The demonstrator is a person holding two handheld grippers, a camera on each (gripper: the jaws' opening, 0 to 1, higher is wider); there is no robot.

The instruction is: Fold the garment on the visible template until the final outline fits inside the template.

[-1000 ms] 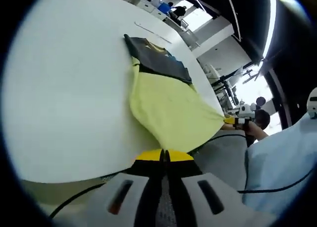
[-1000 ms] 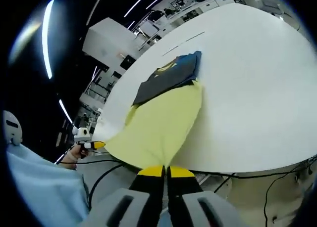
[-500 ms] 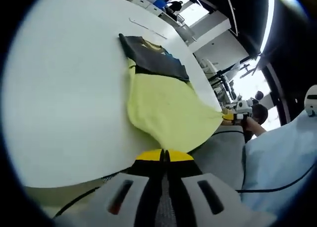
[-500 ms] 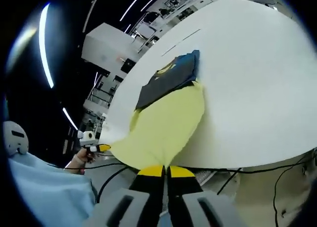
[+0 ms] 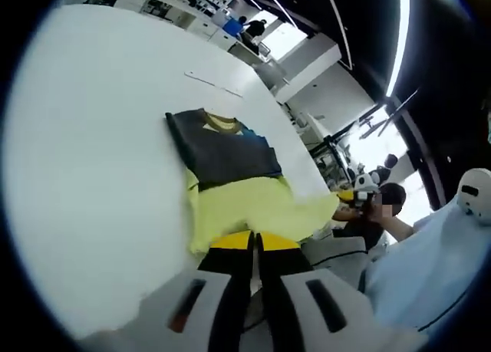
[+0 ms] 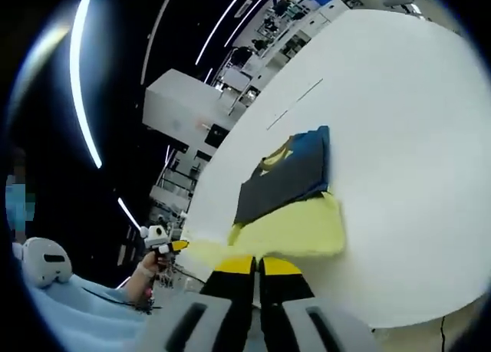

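Observation:
A garment with a dark upper part [image 5: 226,154] and a yellow lower part [image 5: 245,210] lies on the white table [image 5: 92,160]. My left gripper [image 5: 254,241] is shut on one corner of the yellow hem. The right gripper [image 5: 347,195] comes into the left gripper view from the right, pinching the other corner. In the right gripper view the dark part [image 6: 285,179] lies beyond the yellow cloth [image 6: 295,229], which my right gripper [image 6: 257,262] holds, raised off the table. The left gripper [image 6: 173,245] holds the far corner there. A thin line [image 5: 215,82] marks the table beyond the collar.
The table's near edge runs just below the lifted hem in both views. A person's light blue sleeve [image 5: 430,275] fills the lower right. Desks and people [image 5: 253,26] stand far behind the table. Bare tabletop [image 6: 414,137] spreads beside the garment.
Both grippers have carried the yellow hem up and forward over the table toward the dark part, so the yellow cloth now looks shorter and bunched.

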